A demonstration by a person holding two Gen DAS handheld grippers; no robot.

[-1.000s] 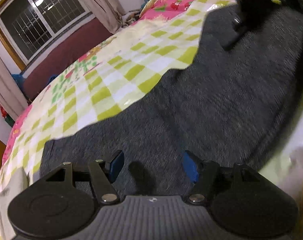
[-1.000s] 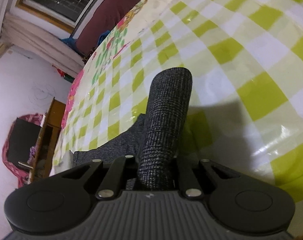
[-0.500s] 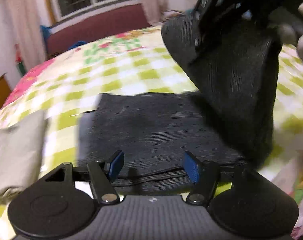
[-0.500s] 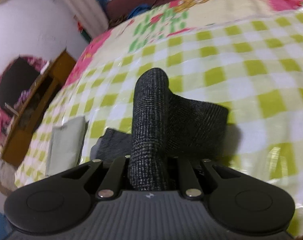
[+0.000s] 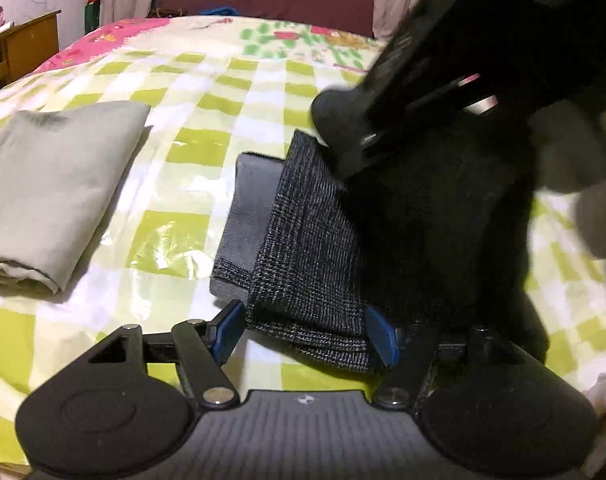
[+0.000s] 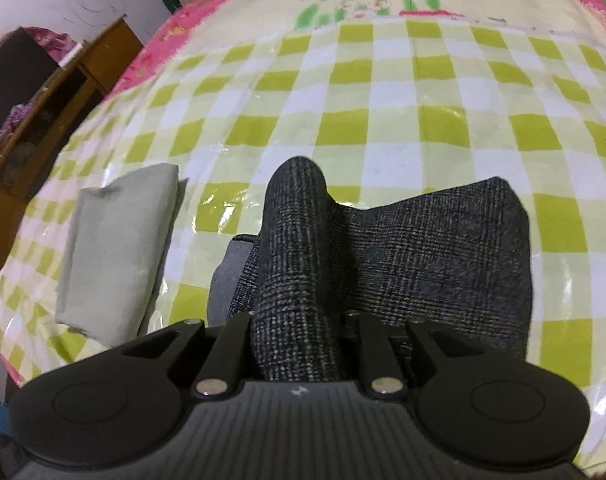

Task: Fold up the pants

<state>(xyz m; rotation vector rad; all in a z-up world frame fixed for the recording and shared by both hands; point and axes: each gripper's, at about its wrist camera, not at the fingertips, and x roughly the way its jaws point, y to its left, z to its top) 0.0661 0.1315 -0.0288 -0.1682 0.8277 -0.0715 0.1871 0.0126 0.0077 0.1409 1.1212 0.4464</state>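
The pants [image 6: 423, 256] sit on the bed [image 6: 383, 92], partly folded, dark grey check, with a light grey folded cloth [image 6: 115, 256] lying near them on the side towards the wooden cabinet [image 6: 63, 92]. The right gripper [image 6: 303, 320] has a fold of the pants between its jaws, which have just been opening; can't tell if it still pinches. The left gripper [image 5: 307, 332] is spread wide, blue fingertips [image 5: 229, 326] either side of the pants' near edge, not squeezing.
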